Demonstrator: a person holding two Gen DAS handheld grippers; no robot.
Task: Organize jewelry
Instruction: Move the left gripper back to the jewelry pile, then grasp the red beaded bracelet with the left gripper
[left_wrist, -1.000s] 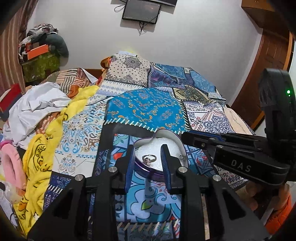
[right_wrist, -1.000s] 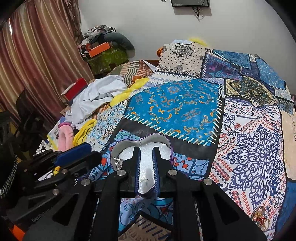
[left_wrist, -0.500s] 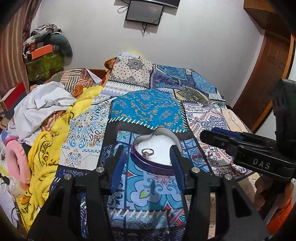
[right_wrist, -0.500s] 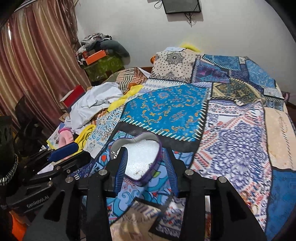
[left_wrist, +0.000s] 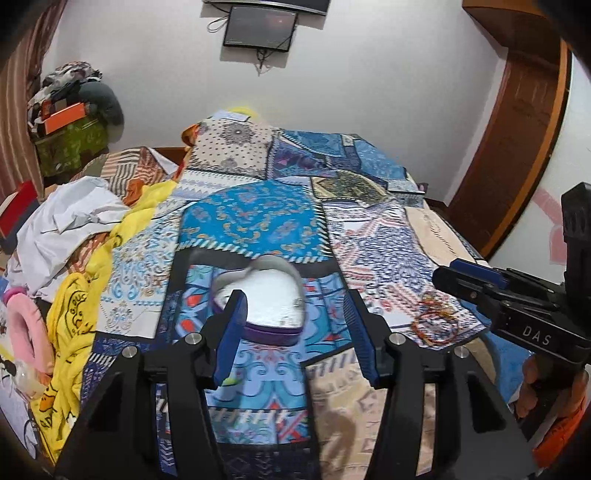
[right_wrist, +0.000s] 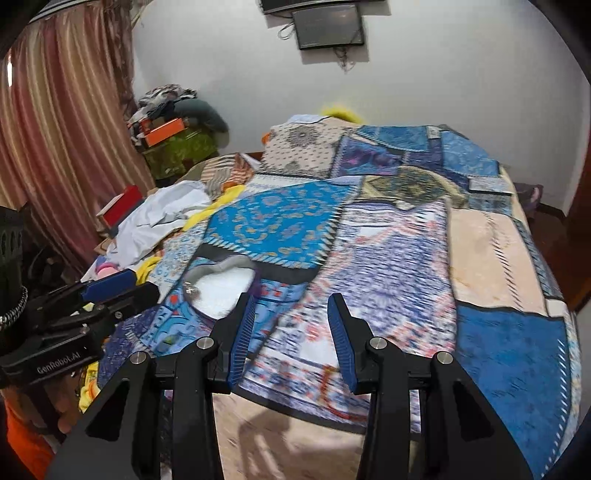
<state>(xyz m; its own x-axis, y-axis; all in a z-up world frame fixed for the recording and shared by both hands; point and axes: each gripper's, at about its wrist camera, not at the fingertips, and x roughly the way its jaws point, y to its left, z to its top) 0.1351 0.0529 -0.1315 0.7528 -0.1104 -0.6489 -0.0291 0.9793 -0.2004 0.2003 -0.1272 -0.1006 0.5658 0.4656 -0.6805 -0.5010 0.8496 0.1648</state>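
Observation:
A heart-shaped purple jewelry box (left_wrist: 266, 302) with a white lining lies open on the patterned bedspread; it also shows in the right wrist view (right_wrist: 221, 286). A small silver ring (right_wrist: 191, 291) lies inside near its left rim. Several thin red and gold bangles (left_wrist: 436, 317) lie on the bedspread to the right of the box. My left gripper (left_wrist: 295, 339) is open and empty, above and just in front of the box. My right gripper (right_wrist: 291, 332) is open and empty, to the right of the box; it shows at the right in the left wrist view (left_wrist: 476, 280).
Loose clothes, white (left_wrist: 62, 225) and yellow (left_wrist: 74, 321), and a pink item (left_wrist: 22, 332) pile along the bed's left side. A red box (right_wrist: 122, 206) and a stack of things stand by the curtain. A wooden door (left_wrist: 517, 140) is at the right.
Both grippers opened wide and drew back from the box. The ring the left one held over the box now lies in it. The right gripper swung to the right.

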